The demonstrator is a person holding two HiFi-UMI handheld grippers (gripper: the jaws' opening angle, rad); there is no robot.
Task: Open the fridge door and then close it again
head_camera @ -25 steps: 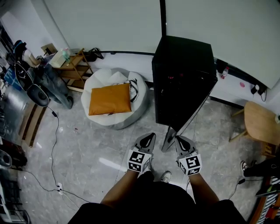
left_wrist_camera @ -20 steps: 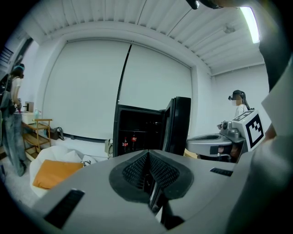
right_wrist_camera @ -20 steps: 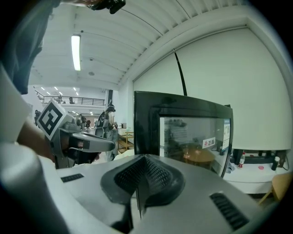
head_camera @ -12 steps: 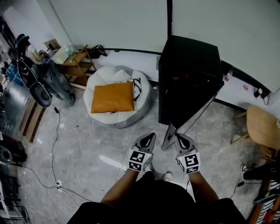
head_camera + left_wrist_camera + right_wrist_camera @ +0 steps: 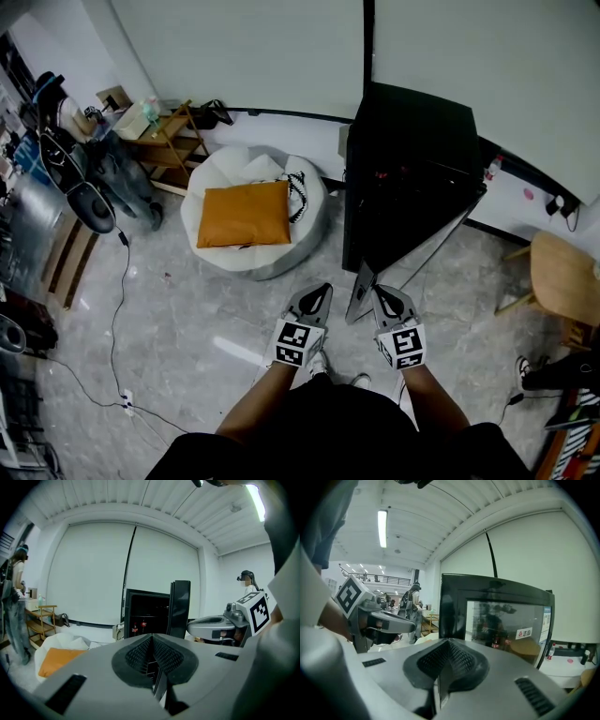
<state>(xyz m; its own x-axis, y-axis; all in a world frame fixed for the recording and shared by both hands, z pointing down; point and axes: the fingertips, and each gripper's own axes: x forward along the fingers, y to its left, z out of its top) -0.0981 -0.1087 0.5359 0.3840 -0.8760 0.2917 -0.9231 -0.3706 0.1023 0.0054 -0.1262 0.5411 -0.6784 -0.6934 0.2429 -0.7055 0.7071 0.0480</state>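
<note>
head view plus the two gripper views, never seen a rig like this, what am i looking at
A person holds a two-jaw gripper in each hand. The head view comes from a camera on their head, looking down: the left gripper and right gripper point at a black fridge whose glass door stands open. The other two pictures come from cameras riding on each gripper, looking along its jaws. Both pairs of jaws are closed and hold nothing. On the grey floor sit a white beanbag with an orange cushion, a wooden stool and a small wooden shelf.
</note>
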